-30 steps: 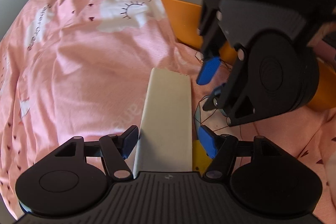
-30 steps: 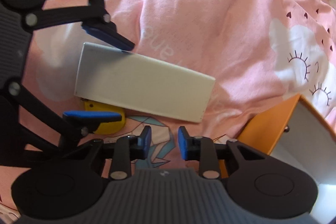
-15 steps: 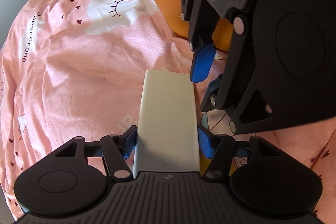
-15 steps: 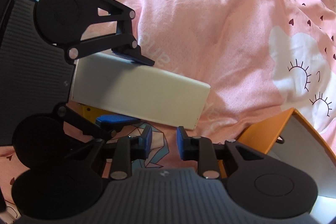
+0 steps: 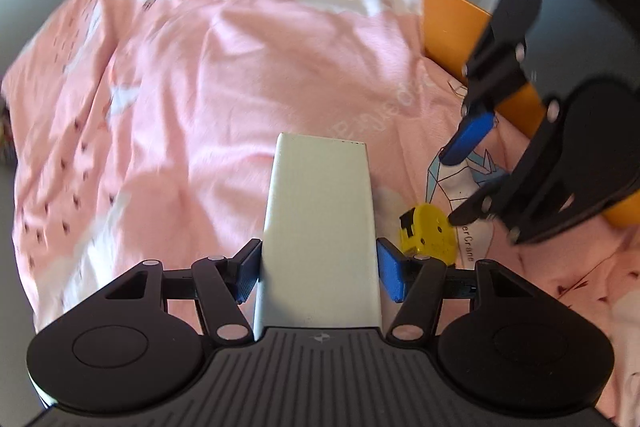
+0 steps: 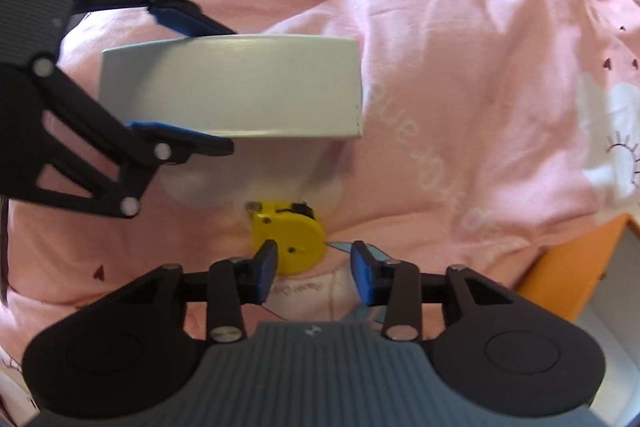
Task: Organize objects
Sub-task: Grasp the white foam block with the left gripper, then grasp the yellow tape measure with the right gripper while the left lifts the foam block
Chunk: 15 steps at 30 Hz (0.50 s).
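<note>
1. Box (image 5: pixel 320 227), white and flat, is clamped across its narrow width by the left gripper (image 5: pixel 319 273); both blue pads press on its long edges, near one end. In the right wrist view the box is lifted clear of the pink sheet (image 6: pixel 460 107).
2. It looks stiff and smooth, with hard edges, and probably light, because the grip at one end holds it level. Smooth sides may slip, so a hold nearer the middle would be safer.
3. Yellow tape measure (image 6: pixel 290 241) lies on the sheet under where the box hangs, just in front of the right gripper (image 6: pixel 314 269).
4. The right jaws have just been opening. They stand apart and grasp nothing; the tape measure is partly between the pads but not pressed.
5. I judge the tape measure small, hard and rounded. The flat faces are the best place to pinch; the curved rim could roll out.
6. Orange bin (image 5: pixel 452 23) stands near, open at the top, probably the place for both things.
</note>
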{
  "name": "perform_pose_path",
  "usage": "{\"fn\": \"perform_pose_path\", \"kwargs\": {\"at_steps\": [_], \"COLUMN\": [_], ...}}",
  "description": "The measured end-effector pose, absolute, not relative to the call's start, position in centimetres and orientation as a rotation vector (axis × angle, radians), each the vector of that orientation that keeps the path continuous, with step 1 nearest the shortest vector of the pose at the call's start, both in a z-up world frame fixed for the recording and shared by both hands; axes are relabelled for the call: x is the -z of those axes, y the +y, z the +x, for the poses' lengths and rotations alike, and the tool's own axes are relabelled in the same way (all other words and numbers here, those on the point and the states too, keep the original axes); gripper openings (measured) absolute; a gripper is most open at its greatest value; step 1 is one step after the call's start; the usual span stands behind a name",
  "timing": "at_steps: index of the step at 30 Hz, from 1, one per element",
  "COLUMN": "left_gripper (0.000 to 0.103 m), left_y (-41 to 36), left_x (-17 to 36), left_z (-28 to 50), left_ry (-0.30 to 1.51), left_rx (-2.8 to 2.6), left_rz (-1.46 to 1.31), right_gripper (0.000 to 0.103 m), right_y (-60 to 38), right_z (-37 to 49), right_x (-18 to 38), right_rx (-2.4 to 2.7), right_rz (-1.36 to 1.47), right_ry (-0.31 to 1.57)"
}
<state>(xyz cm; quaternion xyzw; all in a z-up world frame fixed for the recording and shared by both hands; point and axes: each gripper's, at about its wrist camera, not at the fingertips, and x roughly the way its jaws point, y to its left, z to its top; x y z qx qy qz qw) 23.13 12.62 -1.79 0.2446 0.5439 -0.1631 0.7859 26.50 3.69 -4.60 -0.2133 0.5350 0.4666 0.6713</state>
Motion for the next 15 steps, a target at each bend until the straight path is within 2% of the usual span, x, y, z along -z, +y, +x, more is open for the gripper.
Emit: {"fn": "perform_pose_path", "kwargs": {"at_steps": [3,5,15], "left_gripper": [0.069,0.069,0.069], "left_y": [13.9,14.3,14.8], "left_x": [1.2,1.0,1.1], "left_z": [22.9,22.6,22.4], "left_ry": [1.202,1.205,1.196], "left_rx": [0.323,0.309,0.306], "left_rz": [0.441,0.429,0.39], "right_gripper": [0.048,0.054,0.053], "right_y": [4.6,5.1,6.7], "right_z": [27.0,27.1,27.2], "right_x": [5.8,6.5,7.9], "right_rx": [-1.047,-1.042,-1.034], "right_rz": [-0.414,-0.401,-0.426], "right_ry": [1.264,1.287,1.322]}}
